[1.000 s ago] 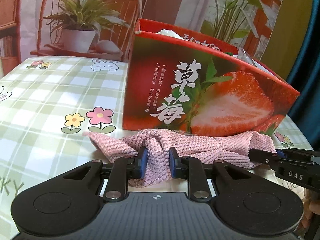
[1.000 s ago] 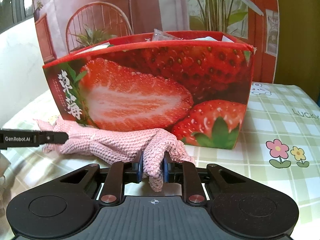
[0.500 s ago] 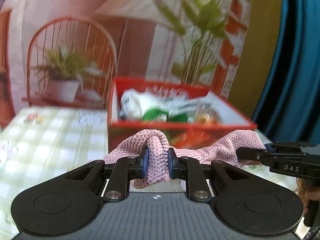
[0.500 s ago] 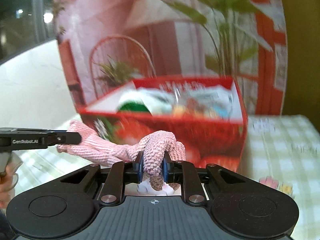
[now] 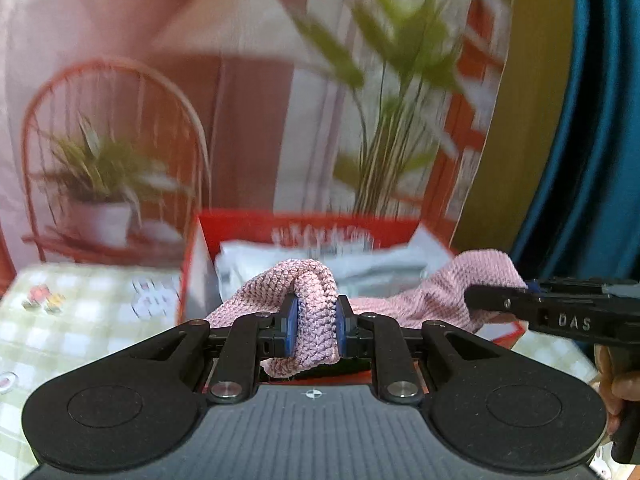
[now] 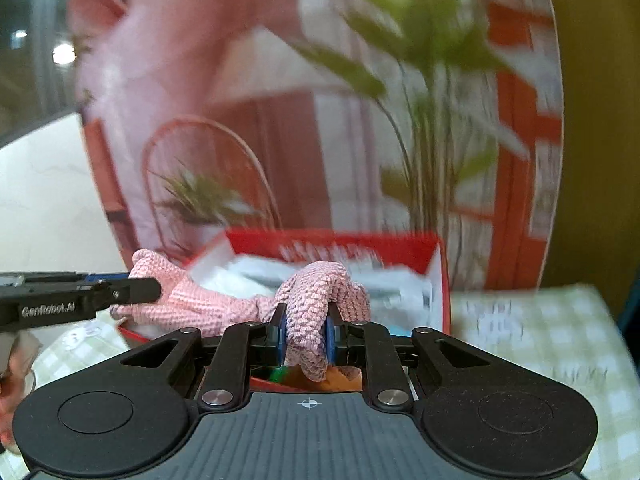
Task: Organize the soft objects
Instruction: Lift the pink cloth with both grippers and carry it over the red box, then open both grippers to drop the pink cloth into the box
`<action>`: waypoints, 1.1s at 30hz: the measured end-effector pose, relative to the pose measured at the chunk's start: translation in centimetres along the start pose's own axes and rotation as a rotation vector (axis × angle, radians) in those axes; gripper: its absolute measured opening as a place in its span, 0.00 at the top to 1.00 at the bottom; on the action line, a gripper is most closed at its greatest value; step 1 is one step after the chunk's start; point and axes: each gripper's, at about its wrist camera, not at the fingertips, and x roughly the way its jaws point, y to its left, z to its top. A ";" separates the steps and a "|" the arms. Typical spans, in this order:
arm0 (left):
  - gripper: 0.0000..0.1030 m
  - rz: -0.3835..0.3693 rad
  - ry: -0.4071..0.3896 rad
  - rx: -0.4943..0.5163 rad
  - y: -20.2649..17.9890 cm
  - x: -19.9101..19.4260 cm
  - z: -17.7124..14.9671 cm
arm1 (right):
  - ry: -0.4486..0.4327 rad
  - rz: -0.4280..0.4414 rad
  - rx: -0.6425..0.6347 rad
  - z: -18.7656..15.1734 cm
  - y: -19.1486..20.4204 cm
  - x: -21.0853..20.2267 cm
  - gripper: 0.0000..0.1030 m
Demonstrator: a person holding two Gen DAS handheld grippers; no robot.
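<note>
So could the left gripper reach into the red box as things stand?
Probably yes: the red box is open-topped just ahead, below the left gripper, but it is shut on the pink knitted cloth, shared with the right gripper.

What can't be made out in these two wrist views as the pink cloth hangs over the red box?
- Box contents: both views blurred; pink knitted cloth and gripper bodies cover much of the red box.
- Printing on the box's inner wall: smeared, unreadable.
- Cloth's lower edge: hidden behind both grippers.
- Table near the person: cut off.
</note>
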 end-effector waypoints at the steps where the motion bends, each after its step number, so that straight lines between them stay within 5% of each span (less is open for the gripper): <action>1: 0.80 0.024 0.022 0.025 -0.2 1.0 -0.1 | 0.027 -0.011 0.020 -0.1 -0.5 1.0 0.84; 7: 0.80 0.074 0.128 0.041 0.7 5.6 -0.1 | 0.140 -0.063 0.025 -0.4 -2.3 5.4 0.84; 18: 0.80 0.093 0.124 0.022 1.8 7.7 -0.2 | 0.205 -0.080 0.004 -1.1 -2.7 9.3 0.84; 24: 0.73 0.108 0.040 0.129 0.6 6.0 -0.3 | 0.169 -0.105 -0.032 -1.5 -1.9 8.4 0.77; 28: 0.27 0.132 0.001 0.106 0.8 4.5 0.2 | 0.130 -0.116 -0.062 -1.3 -1.7 6.8 0.64; 33: 0.00 0.147 -0.071 0.068 0.4 1.7 1.1 | 0.051 -0.074 -0.059 0.0 -1.6 4.0 0.36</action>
